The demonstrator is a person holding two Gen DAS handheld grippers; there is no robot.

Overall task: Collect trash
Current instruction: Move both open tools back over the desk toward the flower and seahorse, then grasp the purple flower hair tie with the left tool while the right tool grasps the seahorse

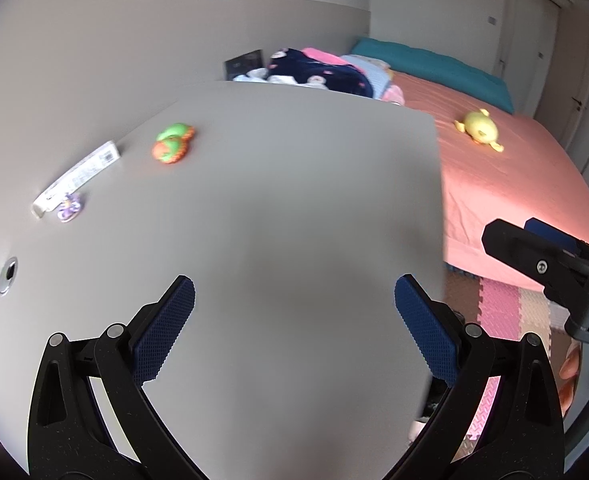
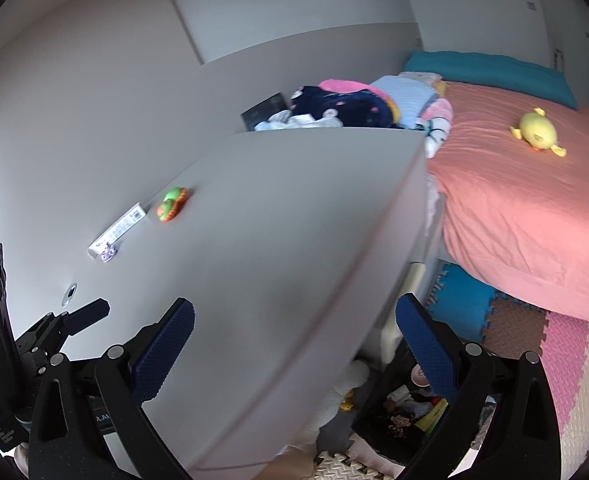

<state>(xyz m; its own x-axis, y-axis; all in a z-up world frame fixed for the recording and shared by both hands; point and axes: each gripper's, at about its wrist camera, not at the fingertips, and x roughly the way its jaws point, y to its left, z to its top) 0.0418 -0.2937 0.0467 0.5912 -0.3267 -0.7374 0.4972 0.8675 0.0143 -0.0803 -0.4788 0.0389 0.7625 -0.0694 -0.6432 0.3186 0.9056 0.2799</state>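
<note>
The task looks barely begun. Both tools are empty: the left hand-held gripper point(image 1: 294, 332) hovers over the near part of the grey bench point(image 1: 294, 200) with its jaws spread wide and nothing between the blue pads, and the right hand-held gripper point(image 2: 294, 352) is likewise spread wide, poised over the bench's near right edge with the floor mats showing beyond it.

The likely trash sits at the far left of the bench, against the wall. A long white wrapper point(image 1: 79, 174) with print and a barcode lies flat there, and a small purple scrap point(image 1: 69, 208) lies just beside its near end, perhaps touching it. Farther along is an orange and green item point(image 1: 173, 143); whether it is a toy or rubbish cannot be told from these views. All three are well apart from both grippers.

No bin or bag shows in either view, so where the trash is meant to go cannot be told. Judging by this, everything remains: reaching across to the far left, picking up the wrapper and the scrap, and carrying them off.
</note>
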